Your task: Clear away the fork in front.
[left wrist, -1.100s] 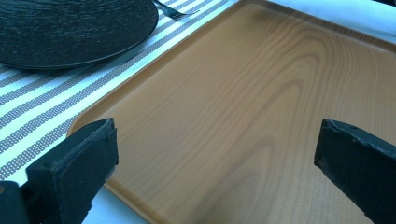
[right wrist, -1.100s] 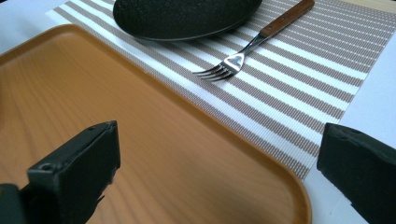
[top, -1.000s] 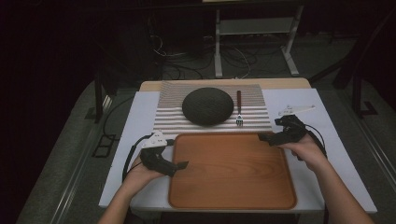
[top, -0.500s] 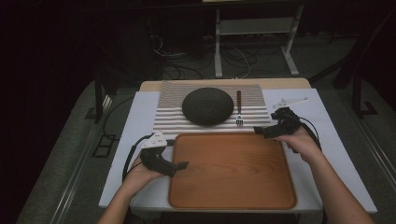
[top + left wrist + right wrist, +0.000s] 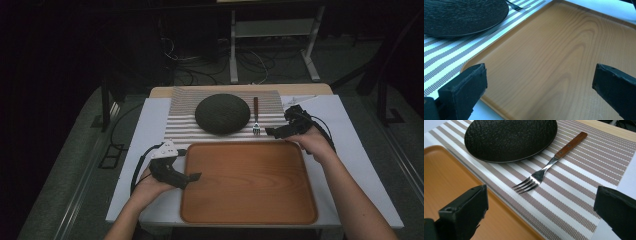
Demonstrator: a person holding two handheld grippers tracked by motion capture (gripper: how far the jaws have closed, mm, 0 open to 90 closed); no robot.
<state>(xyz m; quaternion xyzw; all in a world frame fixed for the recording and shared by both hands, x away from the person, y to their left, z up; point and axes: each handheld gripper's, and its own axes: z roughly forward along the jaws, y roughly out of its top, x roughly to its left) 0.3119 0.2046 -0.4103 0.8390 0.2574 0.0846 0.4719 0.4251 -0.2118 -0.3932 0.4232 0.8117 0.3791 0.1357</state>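
1. Fork (image 5: pixel 548 166), with a wooden handle and steel tines, lies flat on the striped placemat (image 5: pixel 180 120), just beside the right edge of the dark plate (image 5: pixel 222 113) and not touching it as far as the right gripper view shows. In the high view the fork (image 5: pixel 256 116) runs front to back, tines toward the person, tips close to the far edge of the wooden tray (image 5: pixel 248 185).
2. Right gripper (image 5: pixel 279 132) sits near the tines, a little to their right, over the placemat's near right corner beside the tray's far right corner. Its jaws stand wide apart and hold nothing; in its own view the fork's tines lie between and beyond them.
3. Left gripper (image 5: pixel 191 177) rests at the tray's left rim, its tips over the tray's bare wood. Its jaws are also spread wide with nothing between them but the tray (image 5: pixel 564 62) surface.
4. Plate lies on the placemat behind the tray, roughly centred on the table's far half; its textured black surface carries nothing.
5. Tray lies in front of the placemat, its far rim along the mat's near edge, on the white table cover (image 5: pixel 145 150).
6. Cables trail from each gripper across the white cover.
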